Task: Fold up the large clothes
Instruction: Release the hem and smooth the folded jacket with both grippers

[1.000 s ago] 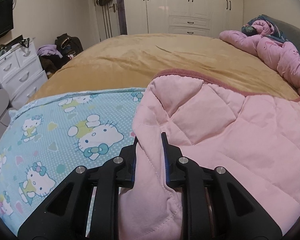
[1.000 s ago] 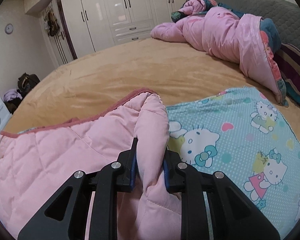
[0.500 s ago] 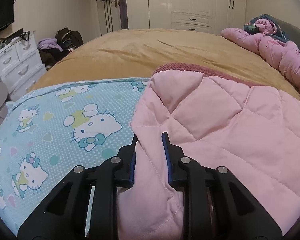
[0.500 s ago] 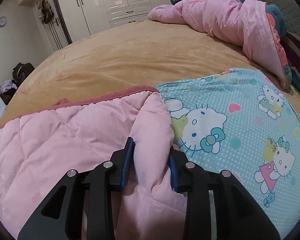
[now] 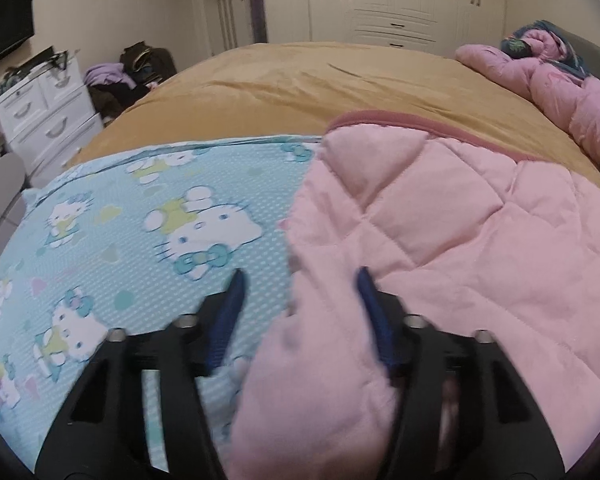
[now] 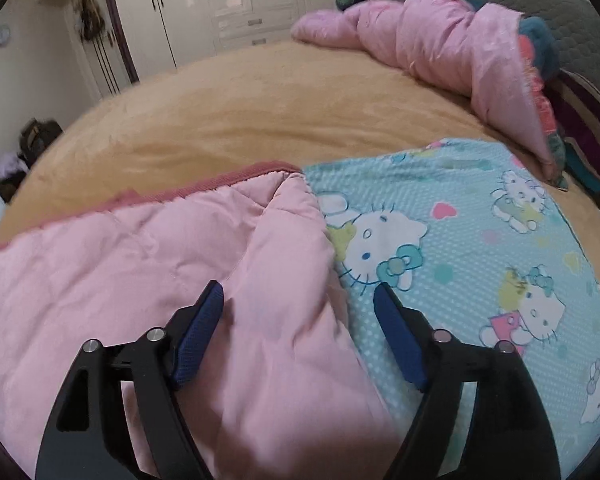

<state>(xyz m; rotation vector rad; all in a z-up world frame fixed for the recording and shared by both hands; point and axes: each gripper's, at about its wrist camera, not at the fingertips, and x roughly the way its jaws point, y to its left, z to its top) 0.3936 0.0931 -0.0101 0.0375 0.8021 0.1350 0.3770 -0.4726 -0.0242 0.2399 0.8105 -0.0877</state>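
We're holding the left gripper (image 5: pixel 298 280) with its jaws spread apart, a puffy fold of the pink quilt (image 5: pixel 440 240) sitting loose between them, nothing pinched. Same story on the other side: the right gripper (image 6: pixel 298 294) is gaping wide over the quilt (image 6: pixel 148 264) edge, blue pads (image 6: pixel 198 338) clear of the fabric as far as we can tell.

The quilt is lying across the lower half of both views, pink side folded over its light blue cat-print side (image 5: pixel 140 240), which is showing at lower left in the left view and lower right (image 6: pixel 480 248) in the right view. All of it is resting on the tan bed cover (image 5: pixel 340 84) filling the middle of the frame. A second pink blanket (image 6: pixel 440 48) is bunched at the upper right, well apart from ours.

Handling-wise we're guessing this thing is soft, floppy and light for its bulk, with zero stiffness, so it's going to sag and slump wherever it isn't supported. The cover looks a bit slick, so thin pinches might slide off. We're thinking the best hold is a thick bite at the folded corners or along the darker pink trim (image 5: pixel 400 120) near the far edge.
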